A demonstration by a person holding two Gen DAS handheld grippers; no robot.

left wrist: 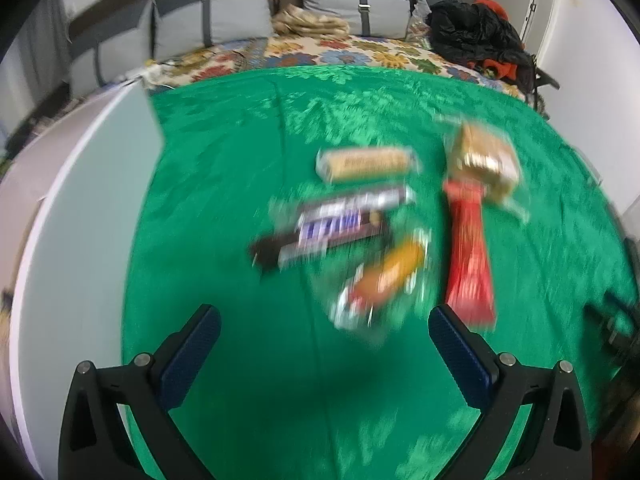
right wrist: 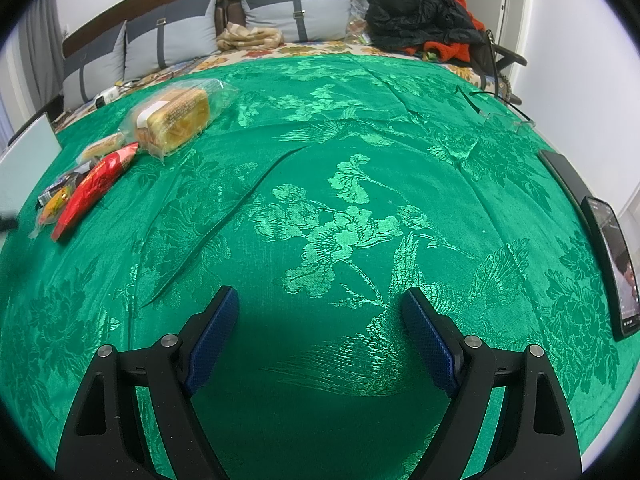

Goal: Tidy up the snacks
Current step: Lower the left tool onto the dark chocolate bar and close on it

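Several snacks lie on the green cloth [left wrist: 240, 152]. In the blurred left wrist view: a beige bar [left wrist: 368, 165], a dark chocolate bar [left wrist: 332, 229], an orange clear-wrapped snack [left wrist: 386, 276], a long red packet [left wrist: 470, 240] and a bagged cake [left wrist: 484, 156]. My left gripper [left wrist: 324, 332] is open and empty, just short of the orange snack. My right gripper [right wrist: 320, 308] is open and empty over bare cloth, far from the snacks, which lie at its far left: the bagged cake [right wrist: 176, 118], the red packet [right wrist: 94, 188].
A white box [left wrist: 80, 208] stands at the left of the cloth. Two phones [right wrist: 612, 264] and glasses [right wrist: 500, 114] lie at the right edge. Behind are a floral bedsheet [left wrist: 360, 52], grey pillows [right wrist: 296, 4] and dark clothes [right wrist: 420, 16].
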